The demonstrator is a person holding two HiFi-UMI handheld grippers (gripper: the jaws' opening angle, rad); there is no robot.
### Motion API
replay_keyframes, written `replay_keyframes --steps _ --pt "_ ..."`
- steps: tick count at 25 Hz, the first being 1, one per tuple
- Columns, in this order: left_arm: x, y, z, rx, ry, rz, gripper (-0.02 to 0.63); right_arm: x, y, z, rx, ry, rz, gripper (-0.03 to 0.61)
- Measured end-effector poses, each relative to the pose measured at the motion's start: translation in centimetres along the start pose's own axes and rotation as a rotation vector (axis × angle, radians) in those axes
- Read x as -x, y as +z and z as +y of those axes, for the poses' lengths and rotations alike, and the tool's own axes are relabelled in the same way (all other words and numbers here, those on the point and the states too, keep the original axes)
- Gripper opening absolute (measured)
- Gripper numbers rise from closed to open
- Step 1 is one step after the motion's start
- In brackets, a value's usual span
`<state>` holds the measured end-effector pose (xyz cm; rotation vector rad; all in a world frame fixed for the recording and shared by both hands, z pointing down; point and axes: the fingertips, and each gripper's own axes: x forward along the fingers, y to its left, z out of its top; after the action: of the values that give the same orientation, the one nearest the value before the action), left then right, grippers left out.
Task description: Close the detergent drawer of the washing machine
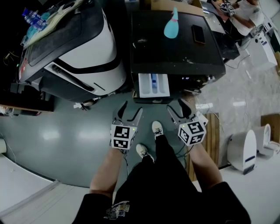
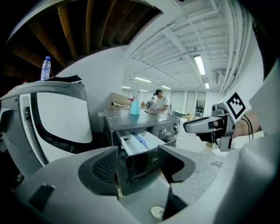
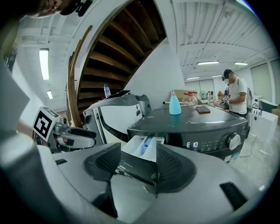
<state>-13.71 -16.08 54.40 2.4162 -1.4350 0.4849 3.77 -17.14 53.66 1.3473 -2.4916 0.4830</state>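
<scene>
The dark washing machine (image 1: 175,48) stands ahead of me with its white detergent drawer (image 1: 153,85) pulled out of the front at the upper left. A blue insert shows inside the drawer (image 2: 138,142). My left gripper (image 1: 134,106) hangs open just below the drawer's left corner, holding nothing. My right gripper (image 1: 175,104) is open too, a little below the drawer's right corner. In the right gripper view the drawer's dark front panel (image 3: 135,166) lies between the jaws but apart from them. Neither gripper touches the drawer.
A large white-and-black machine (image 1: 74,48) stands to the left of the washer. A teal bottle (image 1: 171,26) and a phone (image 1: 198,34) lie on the washer top. My shoes (image 1: 157,129) are on the grey floor. A white appliance (image 1: 243,151) sits at right; a person (image 1: 245,13) works behind.
</scene>
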Motion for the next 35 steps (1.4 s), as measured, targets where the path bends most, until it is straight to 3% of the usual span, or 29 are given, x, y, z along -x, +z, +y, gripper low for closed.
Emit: replay_keyframes --steps 13,16,21,28,35 --pt "-6.0 -4.2 1.2 0.013 0.009 0.138 0.265 -4.0 -4.6 -3.2 -0.052 0.027 0.122 0.235" --pt "-6.8 -5.0 1.4 0.020 0.012 0.159 0.265 -4.8 -5.4 -3.6 -0.073 0.024 0.143 0.201" --pt "-7.7 -5.5 1.8 0.033 0.018 0.180 0.264 -5.3 -5.9 -3.4 -0.094 0.021 0.148 0.143" --pt "-8.2 -6.2 1.5 0.052 -0.030 0.188 0.213 -5.6 -5.9 -3.5 -0.087 0.018 0.148 0.140" --pt "-8.5 -5.4 1.7 0.060 -0.029 0.181 0.213 -5.9 -5.4 -3.7 -0.091 0.000 0.140 0.141"
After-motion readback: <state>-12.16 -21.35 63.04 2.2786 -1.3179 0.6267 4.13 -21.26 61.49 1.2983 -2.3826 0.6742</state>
